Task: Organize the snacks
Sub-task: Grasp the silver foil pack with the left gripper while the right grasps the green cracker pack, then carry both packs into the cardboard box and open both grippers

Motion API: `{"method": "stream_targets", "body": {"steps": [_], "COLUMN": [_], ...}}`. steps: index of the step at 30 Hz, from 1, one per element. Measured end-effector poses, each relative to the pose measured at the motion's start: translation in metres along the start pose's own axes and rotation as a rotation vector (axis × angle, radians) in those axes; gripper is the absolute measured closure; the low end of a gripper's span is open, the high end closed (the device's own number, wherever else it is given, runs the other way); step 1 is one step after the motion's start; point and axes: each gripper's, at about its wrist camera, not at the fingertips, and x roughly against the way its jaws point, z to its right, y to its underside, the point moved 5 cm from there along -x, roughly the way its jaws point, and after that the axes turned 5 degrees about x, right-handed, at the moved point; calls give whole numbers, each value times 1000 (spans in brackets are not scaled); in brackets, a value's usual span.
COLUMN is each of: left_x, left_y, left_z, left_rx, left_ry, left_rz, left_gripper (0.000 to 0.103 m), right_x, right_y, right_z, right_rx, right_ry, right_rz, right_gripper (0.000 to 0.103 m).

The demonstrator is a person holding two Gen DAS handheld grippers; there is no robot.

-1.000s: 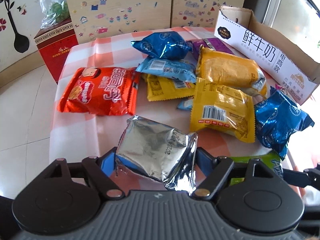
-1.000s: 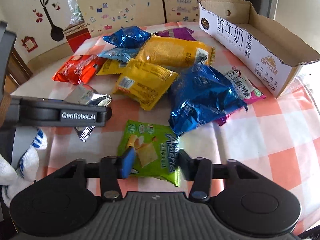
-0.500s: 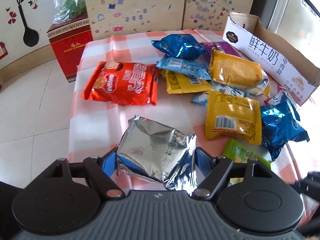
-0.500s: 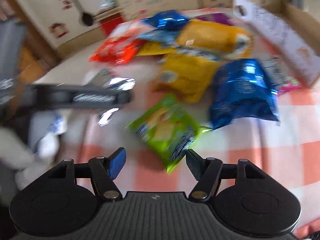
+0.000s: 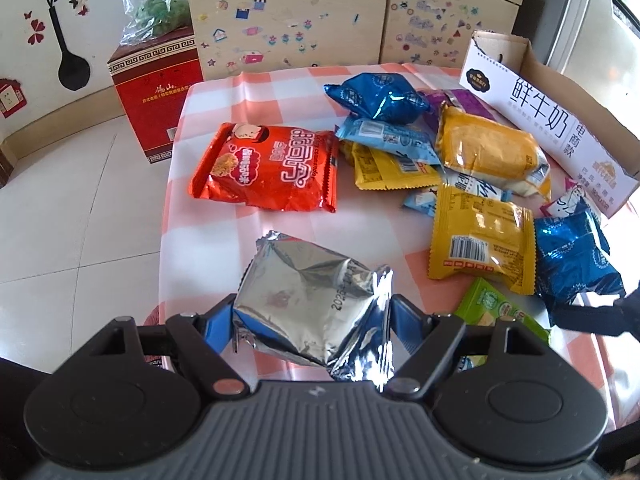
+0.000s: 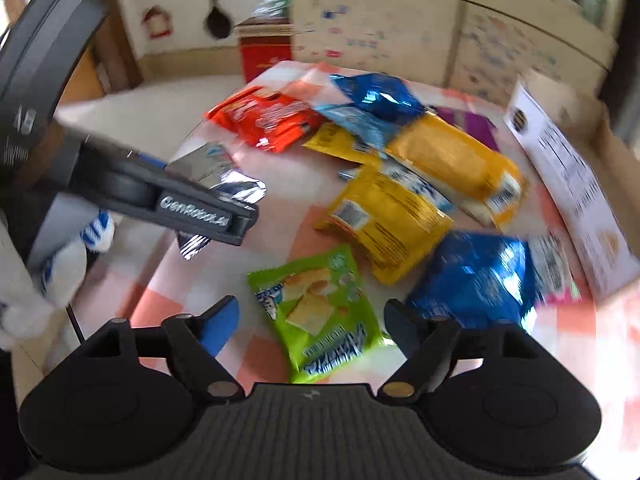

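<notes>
A silver foil snack packet [image 5: 310, 304] sits clamped between the two blue-padded fingers of the left gripper [image 5: 310, 322], raised over the near edge of a table covered with an orange-and-white checked cloth [image 5: 276, 88]. The green snack packet [image 6: 318, 312] lies flat on that cloth between the fingers of the right gripper [image 6: 310, 322], whose jaws are opening and whose pads stand clear of the packet on both sides. Beyond these, the other snacks lie in a loose heap: a red-orange packet [image 5: 266, 170] to the left, yellow packets [image 5: 478, 236], a pale blue one and two shiny dark blue packets [image 5: 376, 96] overlapping each other toward the right. A long open cardboard box with a white printed side [image 5: 548, 120] rests along the table's right edge, just beside the heap. Past the table are a pale tiled floor [image 5: 60, 200], a red carton [image 5: 154, 92] with a clear plastic bag on top, and light wooden cabinet doors [image 5: 288, 20] dotted with stickers. Both grippers tilt steeply down at the table; the right wrist view is blurred, and in it the left gripper reaches in from the left, a white-and-blue gloved hand [image 6: 48, 280] below it.
</notes>
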Motion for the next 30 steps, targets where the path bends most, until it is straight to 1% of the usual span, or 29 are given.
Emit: {"method": "stream_targets", "body": {"steps": [4, 7, 8, 10, 12, 14, 15, 19, 22, 25, 30], "left_x": [-2, -2, -2, -2, -2, -2, -2, -1, 0, 3, 14], "left_y": [1, 2, 3, 3, 4, 4, 5, 5, 4, 3, -2], "left_z": [0, 0, 1, 2, 3, 5, 5, 7, 8, 8, 14], "left_rx": [-7, -12, -13, -20, -28, -32, -33, -39, -38, -40, -64], "left_ry": [-16, -25, -25, -28, -32, -33, -33, -39, -42, -48, -63], "left_rz": [-7, -7, -7, -7, -5, -3, -2, 2, 9, 21, 74], "left_gripper": [24, 24, 24, 24, 24, 24, 24, 24, 24, 24, 24], "right_x": [-15, -24, -24, -22, -20, -18, -17, -14, -5, 4, 21], "right_y": [1, 4, 4, 4, 4, 4, 5, 4, -1, -6, -15], "right_z": [-2, 2, 3, 2, 3, 4, 4, 6, 8, 13, 22], "right_rx": [34, 9, 0, -2, -11, -24, -31, -91, -117, -146, -185], "right_ry": [7, 14, 17, 19, 18, 22, 22, -2, -13, -6, 1], "right_rz": [-44, -78, -72, -68, -61, -53, -51, -35, 3, 43, 106], "right_gripper": [15, 17, 19, 25, 34, 41, 43, 44, 44, 44, 44]}}
